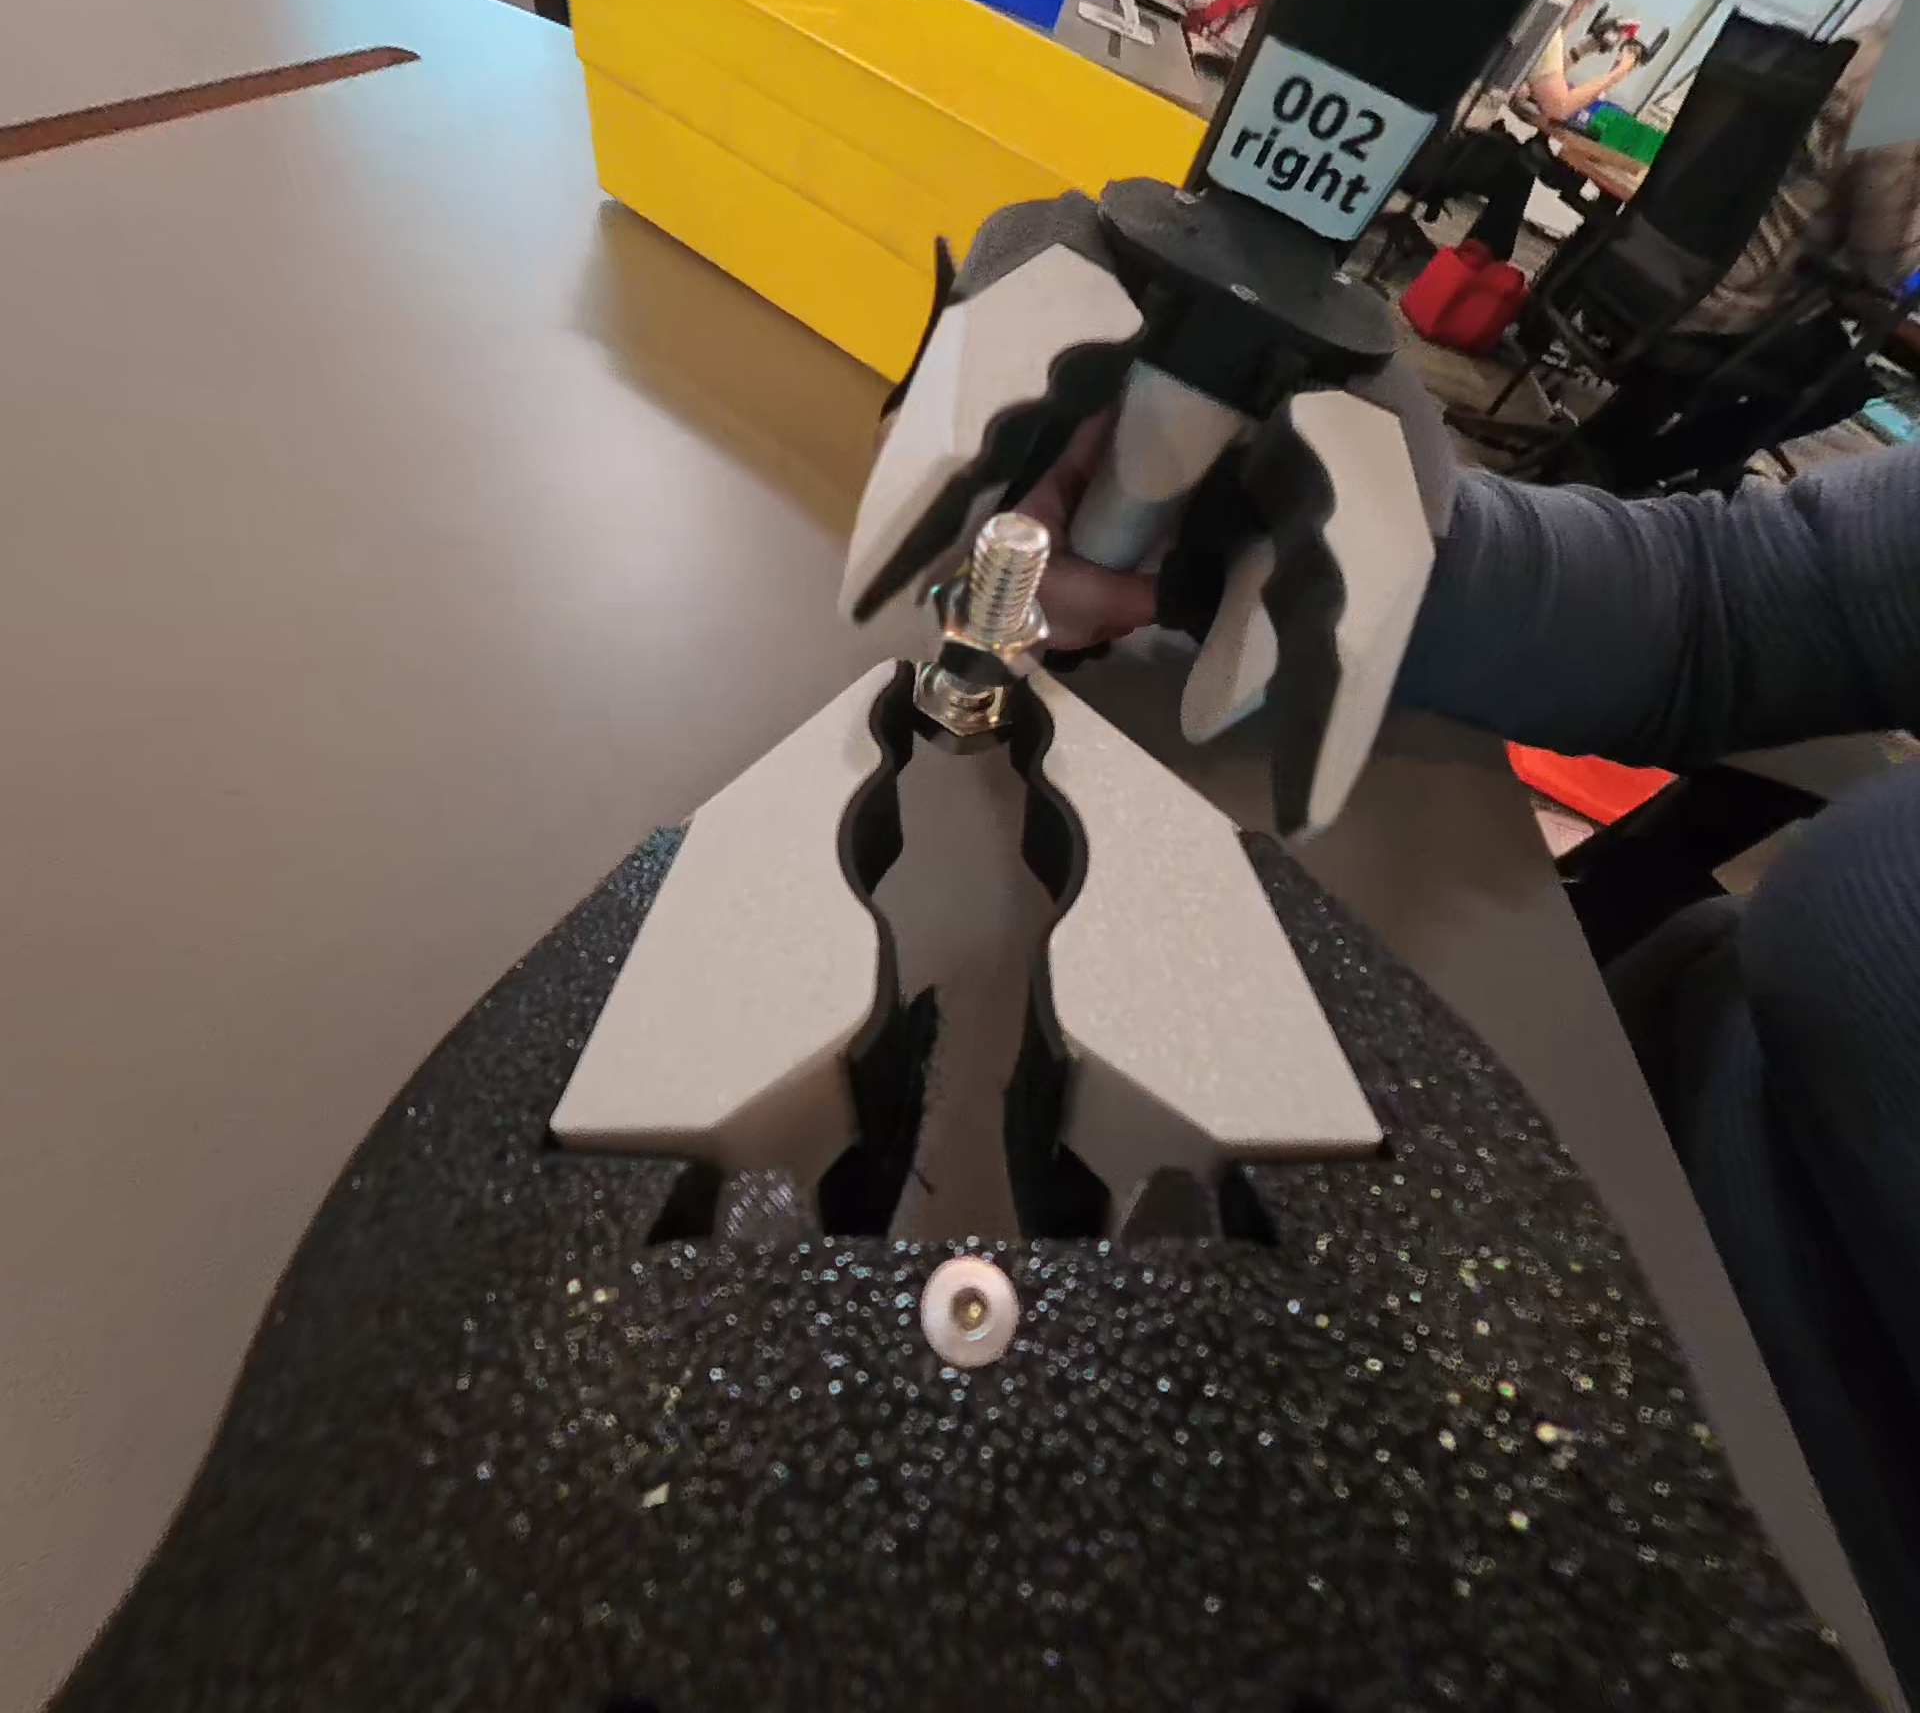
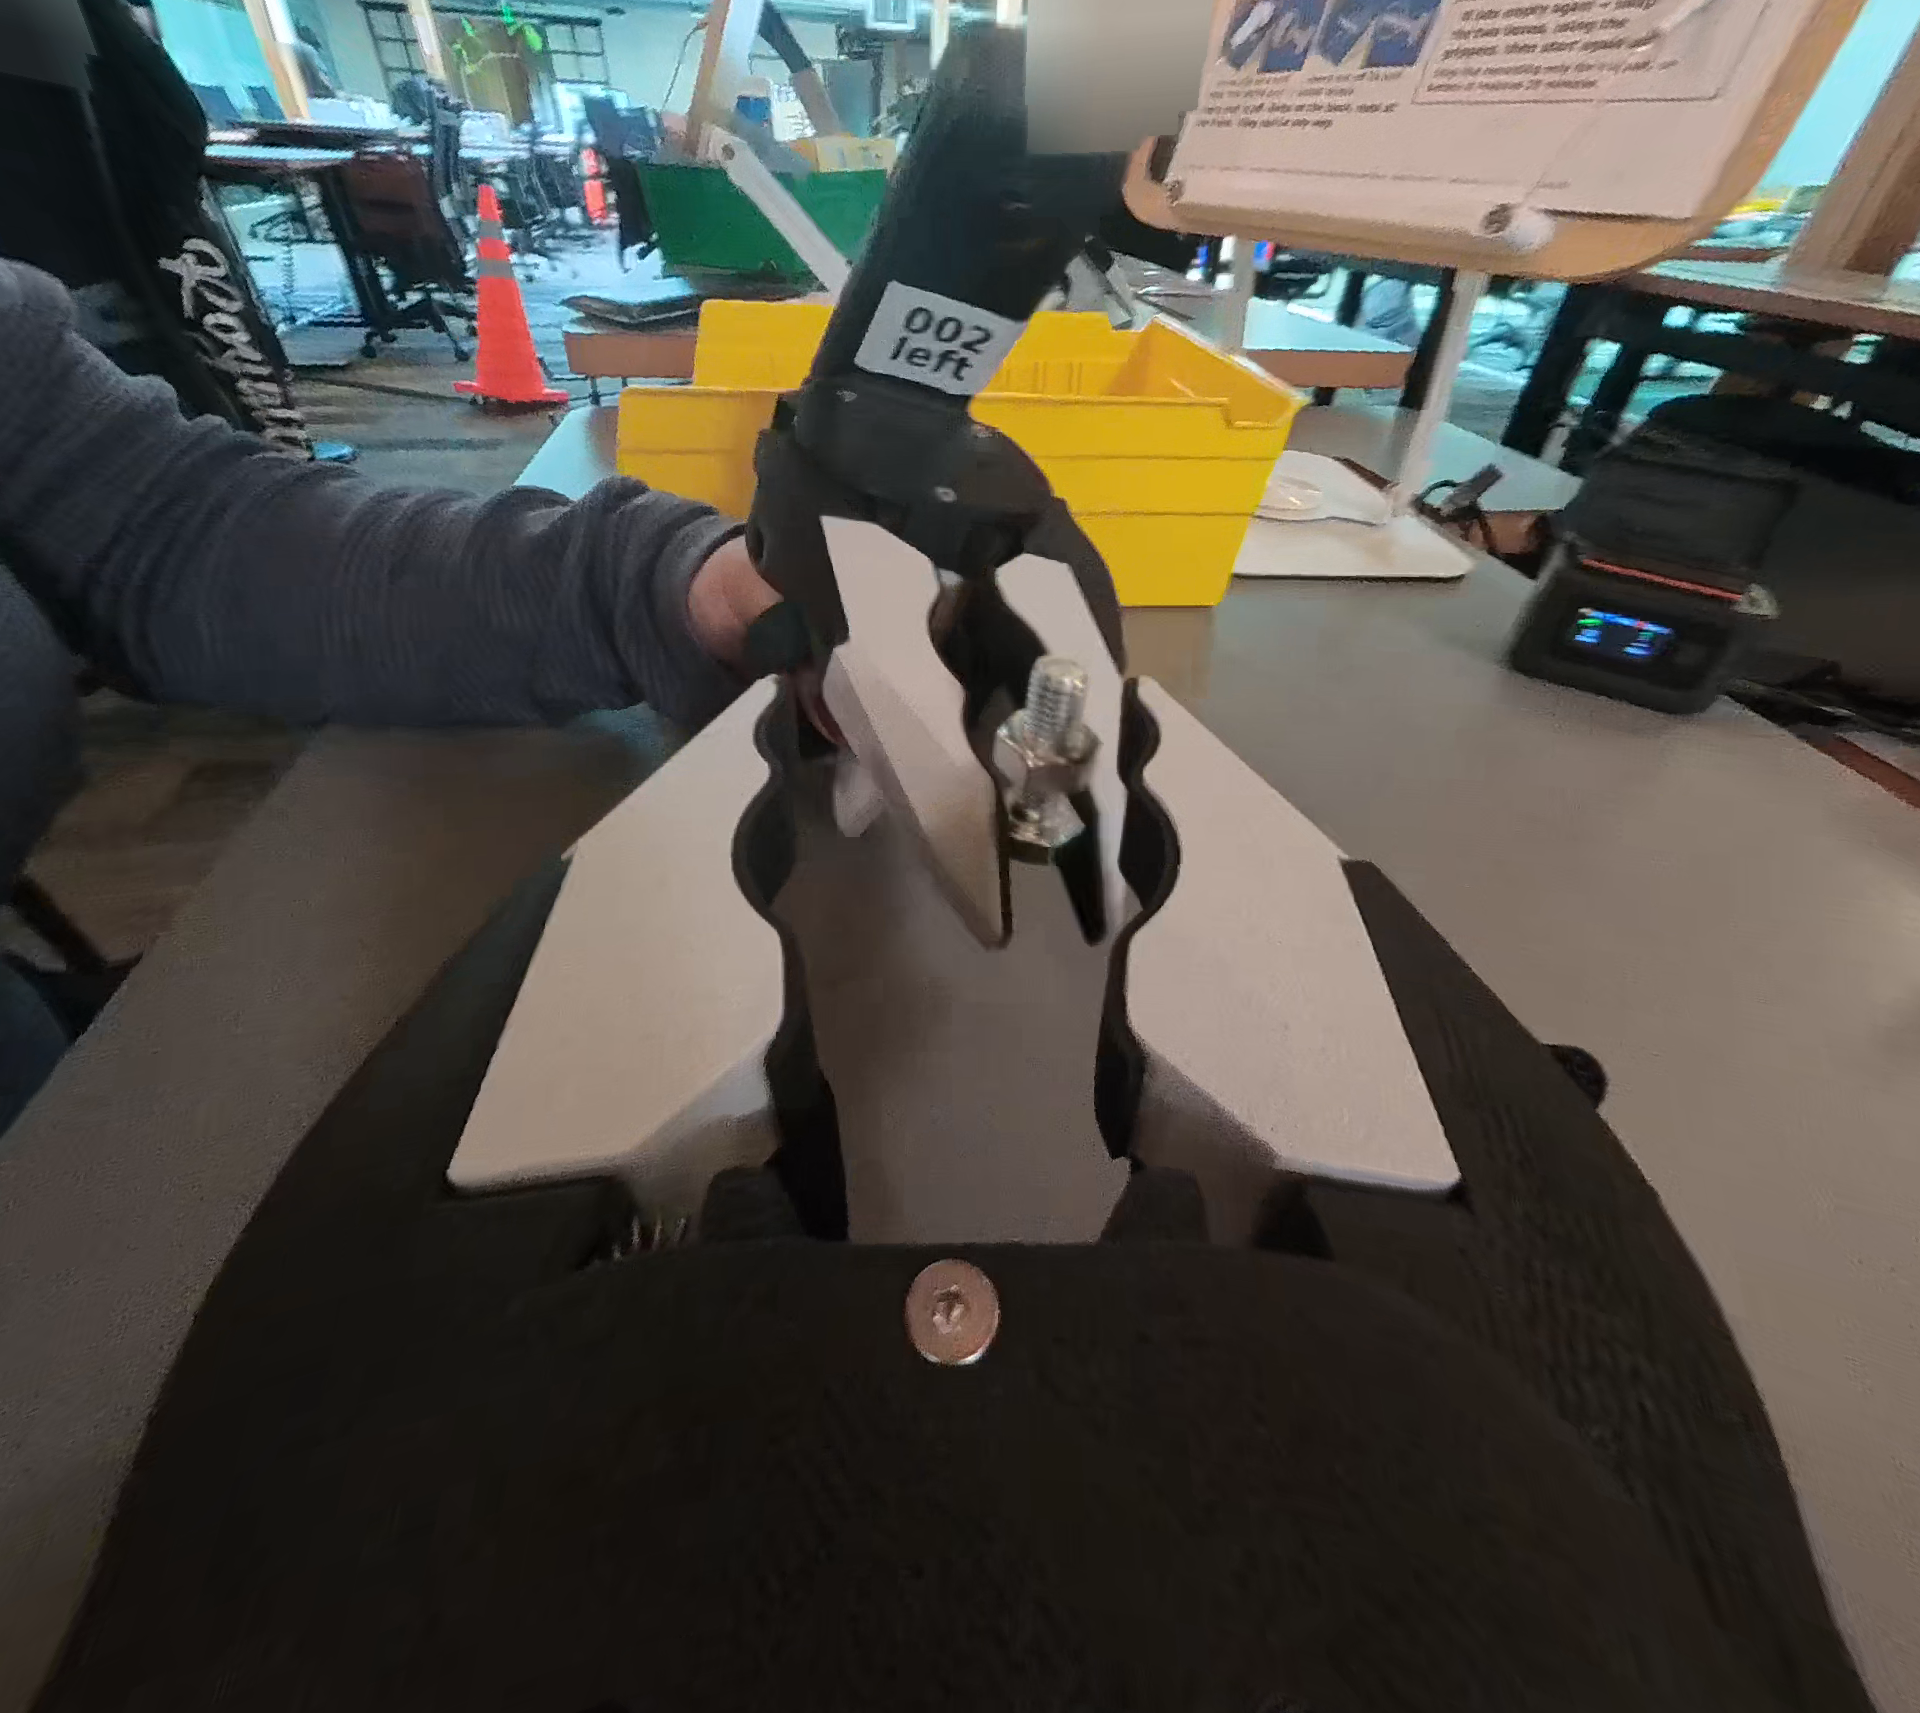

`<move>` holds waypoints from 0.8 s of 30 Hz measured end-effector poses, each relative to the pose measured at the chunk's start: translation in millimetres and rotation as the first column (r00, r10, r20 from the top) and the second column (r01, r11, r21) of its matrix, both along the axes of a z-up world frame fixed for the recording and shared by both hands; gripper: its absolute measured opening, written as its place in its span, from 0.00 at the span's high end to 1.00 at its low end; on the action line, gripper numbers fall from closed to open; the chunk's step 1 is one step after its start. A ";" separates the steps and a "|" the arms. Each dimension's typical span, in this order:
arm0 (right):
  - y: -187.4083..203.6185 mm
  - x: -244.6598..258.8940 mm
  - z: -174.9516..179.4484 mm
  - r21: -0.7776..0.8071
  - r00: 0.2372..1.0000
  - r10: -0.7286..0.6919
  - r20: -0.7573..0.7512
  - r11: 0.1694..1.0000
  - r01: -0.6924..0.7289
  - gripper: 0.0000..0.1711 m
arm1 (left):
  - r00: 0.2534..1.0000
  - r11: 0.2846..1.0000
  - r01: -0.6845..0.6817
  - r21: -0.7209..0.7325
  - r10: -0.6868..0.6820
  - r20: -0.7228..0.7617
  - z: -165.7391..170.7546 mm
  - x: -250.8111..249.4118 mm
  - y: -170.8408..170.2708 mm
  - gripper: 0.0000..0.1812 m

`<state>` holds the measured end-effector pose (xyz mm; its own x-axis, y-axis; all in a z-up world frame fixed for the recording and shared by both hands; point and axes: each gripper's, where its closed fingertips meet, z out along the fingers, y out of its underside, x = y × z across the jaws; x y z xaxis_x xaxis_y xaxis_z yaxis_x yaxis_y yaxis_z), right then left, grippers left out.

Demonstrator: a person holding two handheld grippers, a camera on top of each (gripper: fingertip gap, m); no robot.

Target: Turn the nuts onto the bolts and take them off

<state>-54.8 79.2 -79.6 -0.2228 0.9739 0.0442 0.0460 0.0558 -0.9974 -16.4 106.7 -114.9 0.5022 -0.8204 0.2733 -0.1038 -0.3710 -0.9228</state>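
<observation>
Left gripper (image 1: 961, 713) clamps the bolt (image 1: 987, 614) head at its tips; nut (image 1: 992, 624) mid-thread. Right gripper (image 2: 951, 764) gapes wide, holding nothing, straddling the nut.

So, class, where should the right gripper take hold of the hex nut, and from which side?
On two opposite flats of the hex nut, coming in level from the side, across the upright bolt. The left gripper clamps the bolt's head below, so only the nut's sides are free; the open right gripper faces it.
</observation>
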 end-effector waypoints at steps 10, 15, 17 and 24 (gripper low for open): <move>13.1 10.5 8.7 -0.009 0.999 -0.049 -0.020 0.999 0.049 0.80 | 0.998 0.999 -0.047 0.009 0.047 -0.034 -2.8 -9.3 5.7 0.91; 15.0 7.3 5.4 0.025 0.996 -0.091 0.002 0.996 0.091 0.89 | 0.996 0.999 -0.042 0.027 0.044 -0.083 -8.0 -5.1 5.1 0.91; 17.1 8.9 6.1 0.021 0.995 -0.104 0.001 0.994 0.104 0.95 | 0.994 0.998 -0.035 0.048 0.040 -0.099 -7.6 -3.1 4.1 0.91; 18.7 14.8 14.7 0.008 0.993 -0.119 0.006 0.993 0.119 0.96 | 0.996 0.990 -0.068 0.126 0.076 -0.054 3.6 2.2 7.2 0.91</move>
<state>-40.1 97.9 -64.9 -0.1060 0.9931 0.0510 0.0591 0.0575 -0.9966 -14.2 113.9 -111.3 0.5732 -0.8073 0.1404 -0.1363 -0.2629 -0.9552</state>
